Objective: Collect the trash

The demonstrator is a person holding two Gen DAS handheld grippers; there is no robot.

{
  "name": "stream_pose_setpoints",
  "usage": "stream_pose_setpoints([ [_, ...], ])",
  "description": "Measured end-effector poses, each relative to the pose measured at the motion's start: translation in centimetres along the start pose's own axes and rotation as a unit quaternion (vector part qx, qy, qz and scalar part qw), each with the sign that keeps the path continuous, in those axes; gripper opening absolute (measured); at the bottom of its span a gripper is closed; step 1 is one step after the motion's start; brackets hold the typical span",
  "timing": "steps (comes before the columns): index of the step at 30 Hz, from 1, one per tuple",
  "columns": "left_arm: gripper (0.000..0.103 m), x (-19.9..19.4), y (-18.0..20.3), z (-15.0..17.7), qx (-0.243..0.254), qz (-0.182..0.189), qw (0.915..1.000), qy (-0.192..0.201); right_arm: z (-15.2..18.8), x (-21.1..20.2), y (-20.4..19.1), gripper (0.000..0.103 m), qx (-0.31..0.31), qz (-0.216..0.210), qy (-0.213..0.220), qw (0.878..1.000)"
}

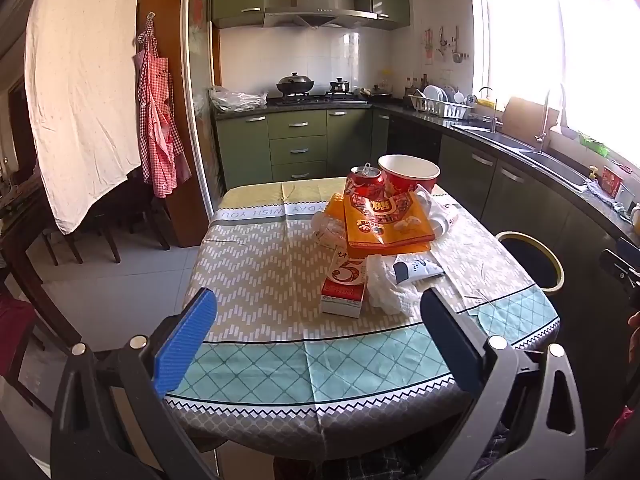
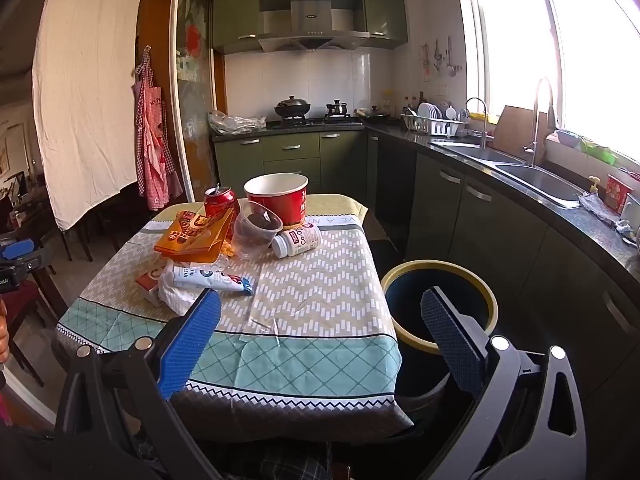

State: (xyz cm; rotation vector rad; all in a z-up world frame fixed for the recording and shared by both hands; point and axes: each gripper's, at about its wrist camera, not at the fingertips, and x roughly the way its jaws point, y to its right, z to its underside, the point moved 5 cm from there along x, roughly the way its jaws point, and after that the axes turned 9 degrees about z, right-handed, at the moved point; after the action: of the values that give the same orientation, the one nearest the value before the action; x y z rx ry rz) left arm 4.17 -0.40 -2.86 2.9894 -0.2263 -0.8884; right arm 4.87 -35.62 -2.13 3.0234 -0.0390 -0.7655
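Near strip of the worktop (image 1: 280,360) lies bare, open to both tongs. Farther in, a milk carton (image 1: 345,284), crumpled tissue (image 1: 386,288) and tube (image 2: 208,277) bar the middle. Behind them crowd an orange box (image 1: 386,220), can (image 2: 219,200), paper bowl (image 2: 277,196), plastic cup (image 2: 256,230) and bottle (image 2: 298,240). The bare cloth right of the tube leads to the bin (image 2: 440,276) beside the worktop's right edge.

I see a kitchen with green cabinets (image 1: 298,136), a steel range hood (image 1: 320,4) over the stove (image 2: 316,120), white wall tiles (image 2: 288,76), a dark counter (image 2: 520,176) with a double sink (image 2: 536,178), and a glaring window (image 1: 560,52) at the right. A white sheet (image 1: 80,92) hangs at the left above the pale floor tiles (image 1: 120,276).
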Motion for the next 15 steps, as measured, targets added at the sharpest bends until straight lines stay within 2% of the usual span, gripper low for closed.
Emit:
stream_pose_setpoints([
  [15,0.097,0.09,0.05,0.19,0.001,0.0,1.0,-0.001,0.14,0.21,-0.14,0.099,0.0,-0.001,-0.001,1.0],
])
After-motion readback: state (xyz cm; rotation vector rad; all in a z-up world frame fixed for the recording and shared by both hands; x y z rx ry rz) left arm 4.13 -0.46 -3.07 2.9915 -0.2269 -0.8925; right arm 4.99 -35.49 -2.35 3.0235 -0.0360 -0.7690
